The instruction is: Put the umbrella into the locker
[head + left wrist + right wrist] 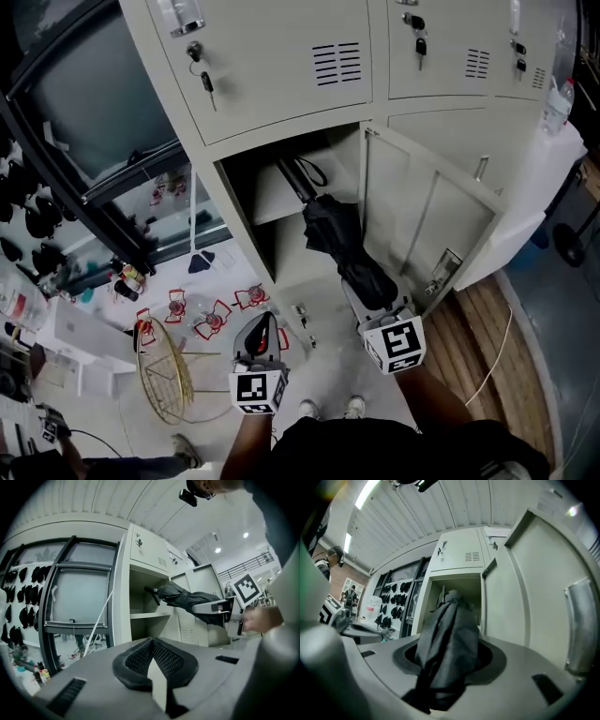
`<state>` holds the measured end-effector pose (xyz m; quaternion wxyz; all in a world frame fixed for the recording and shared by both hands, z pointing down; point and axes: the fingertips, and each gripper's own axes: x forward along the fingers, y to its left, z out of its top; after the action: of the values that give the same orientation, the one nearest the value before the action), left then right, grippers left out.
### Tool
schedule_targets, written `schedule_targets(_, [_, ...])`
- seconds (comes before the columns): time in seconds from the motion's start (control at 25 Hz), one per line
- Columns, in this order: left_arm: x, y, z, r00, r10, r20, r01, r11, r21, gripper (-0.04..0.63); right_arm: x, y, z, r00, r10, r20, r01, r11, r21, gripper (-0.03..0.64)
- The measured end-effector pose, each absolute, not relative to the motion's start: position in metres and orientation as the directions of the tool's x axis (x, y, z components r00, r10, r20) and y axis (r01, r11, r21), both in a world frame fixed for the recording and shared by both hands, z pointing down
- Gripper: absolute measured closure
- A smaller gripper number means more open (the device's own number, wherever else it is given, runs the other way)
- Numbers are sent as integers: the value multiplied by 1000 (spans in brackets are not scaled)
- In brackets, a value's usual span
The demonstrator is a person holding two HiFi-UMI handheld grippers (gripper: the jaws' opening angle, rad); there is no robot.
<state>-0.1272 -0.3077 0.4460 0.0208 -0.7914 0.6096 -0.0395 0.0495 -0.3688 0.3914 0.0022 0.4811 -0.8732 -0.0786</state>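
The left tool (263, 323) hangs in front of the locker (281, 84), off to the left of its open compartment, with its jaws pressed together on nothing. The right tool (370, 302), in front of the locker, pinches the folded black umbrella (333, 230) around its canopy near the tip end.

By my reading the task is about half done. The handle end is already inside the locker, above the shelf (150, 615). The canopy and the pinched end are outside it and have yet to go in and be released.

The edges to mind are the shelf's front lip under the umbrella and the open door (422, 211) just beside the right tool. The locker's space above the shelf looks free.
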Motion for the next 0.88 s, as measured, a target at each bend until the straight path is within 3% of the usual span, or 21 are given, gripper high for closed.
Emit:
schedule_targets(0.28, [-148,-327,439,269,-961,63,-957,-274,-99,600,21,-419,370,-507,-861,-39,-856,498,139,405])
schedule_targets(0.88, [-155,-354,420,331,-944,-13,-940,-328,-94,600,-34,-530,337,-463,-884,57,-864,465,193,405])
